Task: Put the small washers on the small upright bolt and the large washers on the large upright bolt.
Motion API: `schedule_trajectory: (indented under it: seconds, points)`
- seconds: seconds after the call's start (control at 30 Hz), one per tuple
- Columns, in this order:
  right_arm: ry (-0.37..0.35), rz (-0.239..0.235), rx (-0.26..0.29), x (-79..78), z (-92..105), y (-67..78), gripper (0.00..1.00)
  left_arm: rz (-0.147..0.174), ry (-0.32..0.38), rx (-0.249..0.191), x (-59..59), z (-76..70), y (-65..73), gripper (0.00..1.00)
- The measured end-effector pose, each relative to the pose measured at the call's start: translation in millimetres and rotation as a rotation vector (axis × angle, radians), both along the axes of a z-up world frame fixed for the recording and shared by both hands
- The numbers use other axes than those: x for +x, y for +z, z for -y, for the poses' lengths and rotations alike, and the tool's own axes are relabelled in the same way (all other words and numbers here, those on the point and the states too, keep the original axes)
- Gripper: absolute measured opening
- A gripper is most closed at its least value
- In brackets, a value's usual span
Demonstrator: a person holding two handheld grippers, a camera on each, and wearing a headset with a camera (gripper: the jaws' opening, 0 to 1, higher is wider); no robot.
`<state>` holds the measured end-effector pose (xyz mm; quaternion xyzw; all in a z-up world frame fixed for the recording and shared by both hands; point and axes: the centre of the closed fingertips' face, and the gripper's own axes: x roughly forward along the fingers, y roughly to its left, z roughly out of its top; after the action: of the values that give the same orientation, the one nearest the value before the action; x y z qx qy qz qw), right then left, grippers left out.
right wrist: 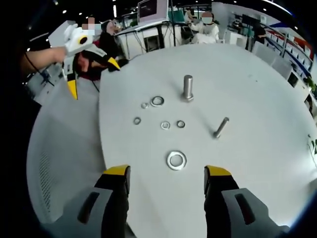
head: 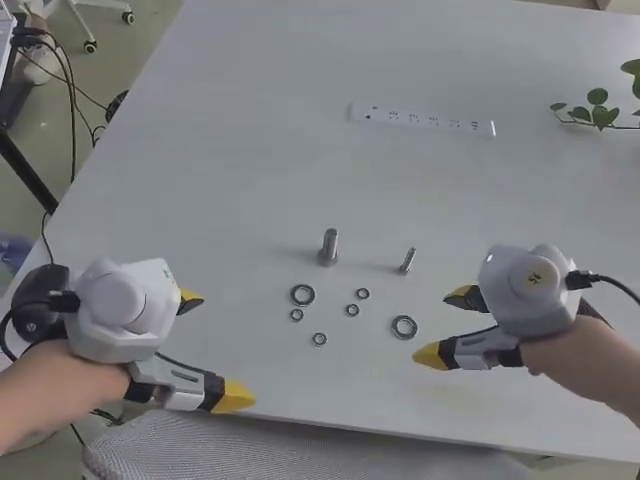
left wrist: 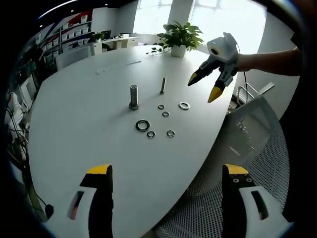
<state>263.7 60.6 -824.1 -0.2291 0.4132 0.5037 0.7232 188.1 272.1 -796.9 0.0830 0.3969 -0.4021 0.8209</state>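
Note:
A large steel bolt [head: 328, 247] and a thin small bolt [head: 407, 261] stand on the white table [head: 230, 150]. In front of them lie two large washers [head: 303, 294] [head: 404, 326] and several small washers [head: 352, 310]. My left gripper [head: 212, 348] hovers open at the table's near left edge, well short of the washers [left wrist: 142, 125]. My right gripper [head: 444, 324] is open too, its jaws just right of the nearer large washer [right wrist: 176, 159], which lies straight ahead of them with nothing held. The large bolt [right wrist: 187, 88] and the small bolt [right wrist: 221, 127] stand beyond it.
A white power strip [head: 422, 118] lies at the far side of the table, and a green plant [head: 600, 108] reaches in at the far right. A mesh chair back [left wrist: 252, 129] sits against the near table edge. Cables [head: 60, 70] trail over the floor at left.

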Motion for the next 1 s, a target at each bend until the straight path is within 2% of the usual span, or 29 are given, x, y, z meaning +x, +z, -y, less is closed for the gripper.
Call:
schedule_trajectory:
  seconds: [0.1, 0.2, 0.43, 0.53, 0.67, 0.73, 0.9, 1.0]
  points:
    - [0.019, -0.01, -0.032, 1.6, -1.8, -4.1, 0.6, -0.009, 0.008, -0.027, 0.4, 4.0, 1.5, 0.9]
    - [0.025, -0.014, -0.052, 4.6, -3.3, -7.8, 0.57, -0.001, -0.007, -0.011, 0.0, 4.4, -0.1, 0.9]
    - [0.054, -0.019, -0.099, 8.3, -5.4, -17.4, 0.52, 0.009, -0.007, -0.009, 2.3, 4.2, 5.3, 0.88]
    - [0.059, -0.025, -0.123, 9.7, -4.7, -21.9, 0.5, 0.015, -0.017, 0.016, 2.5, 2.0, 4.3, 0.86]
    - [0.086, -0.021, -0.146, 11.5, -7.5, -26.9, 0.49, 0.015, -0.017, 0.007, 3.6, 3.9, 5.4, 0.84]
    - [0.096, -0.02, -0.161, 12.8, -8.0, -30.2, 0.48, 0.015, -0.029, 0.023, 3.8, 2.7, 2.9, 0.84]
    - [0.106, -0.043, -0.178, 13.7, -11.7, -34.0, 0.43, 0.013, -0.021, 0.01, 6.7, 1.7, 2.1, 0.83]
    - [0.148, -0.039, -0.204, 13.0, -13.0, -37.8, 0.42, 0.016, -0.018, 0.006, 8.0, 1.2, 3.5, 0.83]
